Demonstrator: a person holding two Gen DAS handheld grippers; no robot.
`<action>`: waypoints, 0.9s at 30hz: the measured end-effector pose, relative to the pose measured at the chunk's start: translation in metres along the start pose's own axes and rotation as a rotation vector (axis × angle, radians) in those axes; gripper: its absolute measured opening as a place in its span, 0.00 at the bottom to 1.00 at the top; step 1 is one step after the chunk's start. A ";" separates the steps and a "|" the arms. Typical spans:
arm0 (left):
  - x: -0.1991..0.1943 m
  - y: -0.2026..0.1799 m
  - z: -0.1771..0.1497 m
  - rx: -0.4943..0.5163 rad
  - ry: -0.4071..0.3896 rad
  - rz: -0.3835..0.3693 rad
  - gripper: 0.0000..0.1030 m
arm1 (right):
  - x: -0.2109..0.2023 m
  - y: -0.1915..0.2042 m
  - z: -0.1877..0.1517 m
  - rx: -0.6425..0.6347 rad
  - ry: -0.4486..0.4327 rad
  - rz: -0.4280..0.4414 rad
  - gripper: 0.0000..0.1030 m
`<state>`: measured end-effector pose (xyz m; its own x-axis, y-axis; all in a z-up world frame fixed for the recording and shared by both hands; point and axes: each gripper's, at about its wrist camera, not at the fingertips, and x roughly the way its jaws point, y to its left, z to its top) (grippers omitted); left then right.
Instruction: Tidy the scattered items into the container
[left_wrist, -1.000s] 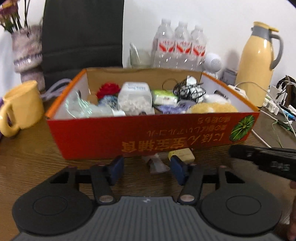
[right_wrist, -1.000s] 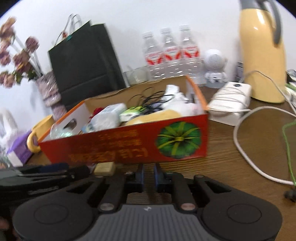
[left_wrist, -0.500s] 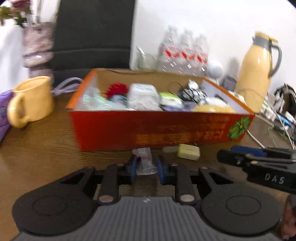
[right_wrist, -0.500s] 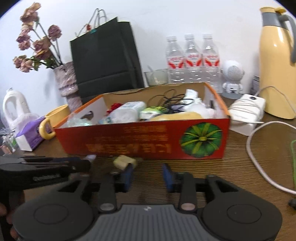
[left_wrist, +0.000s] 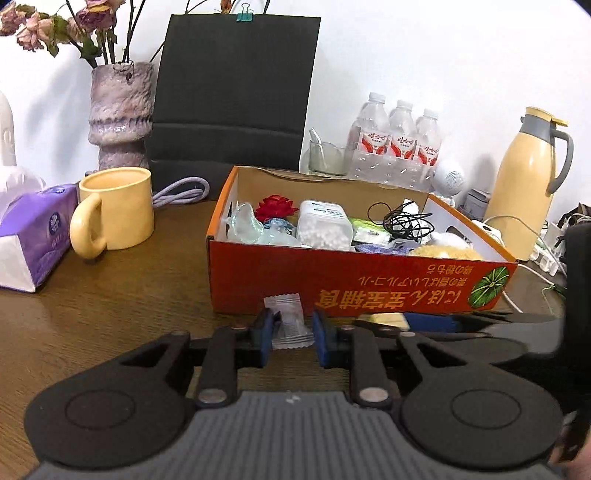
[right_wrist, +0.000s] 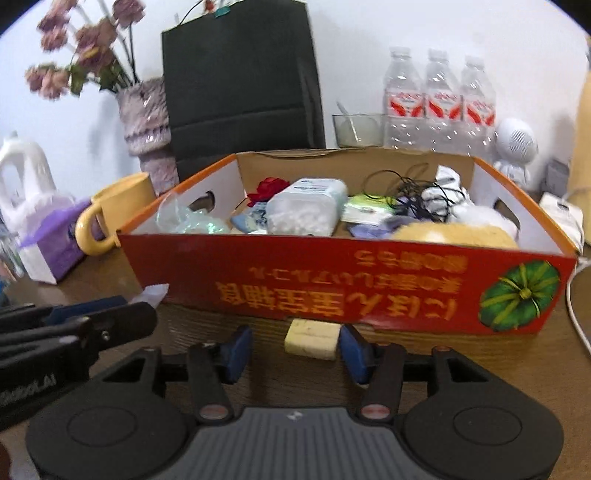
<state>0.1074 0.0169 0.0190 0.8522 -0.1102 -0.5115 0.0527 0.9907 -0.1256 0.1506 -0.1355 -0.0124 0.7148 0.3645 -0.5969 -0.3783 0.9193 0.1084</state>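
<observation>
A red cardboard box (left_wrist: 369, 280) (right_wrist: 332, 280) holds several small items: a red flower, a clear tub, black cable, a yellow sponge. A white sachet (left_wrist: 290, 321) lies on the table before the box, between the fingers of my left gripper (left_wrist: 291, 332), which is open around it with small gaps either side. A pale yellow eraser block (right_wrist: 312, 339) lies before the box, between the fingers of my right gripper (right_wrist: 295, 349), which is open wide. The eraser also shows in the left wrist view (left_wrist: 386, 319), partly hidden by the right gripper.
A yellow mug (left_wrist: 114, 210), purple tissue pack (left_wrist: 33, 236), vase (left_wrist: 120, 114) and black bag (left_wrist: 236, 99) stand left and behind. Water bottles (left_wrist: 397, 144), a yellow thermos (left_wrist: 528, 184) and white cables (right_wrist: 576, 314) are at the right.
My left gripper narrowed from wide open to a small gap around the sachet. My right gripper opened from shut and moved left so the eraser lies between its fingers.
</observation>
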 end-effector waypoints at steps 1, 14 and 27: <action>-0.001 0.000 0.000 0.001 -0.004 0.000 0.23 | 0.002 0.004 0.001 -0.012 0.000 -0.004 0.40; -0.016 -0.016 -0.003 0.033 -0.036 0.004 0.23 | -0.052 -0.025 -0.007 0.018 -0.064 -0.108 0.29; -0.115 -0.081 -0.028 0.123 -0.229 0.017 0.23 | -0.193 -0.040 -0.051 0.029 -0.297 -0.098 0.29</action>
<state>-0.0093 -0.0525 0.0638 0.9484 -0.0863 -0.3051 0.0884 0.9961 -0.0069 -0.0023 -0.2504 0.0577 0.8891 0.2973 -0.3480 -0.2853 0.9545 0.0865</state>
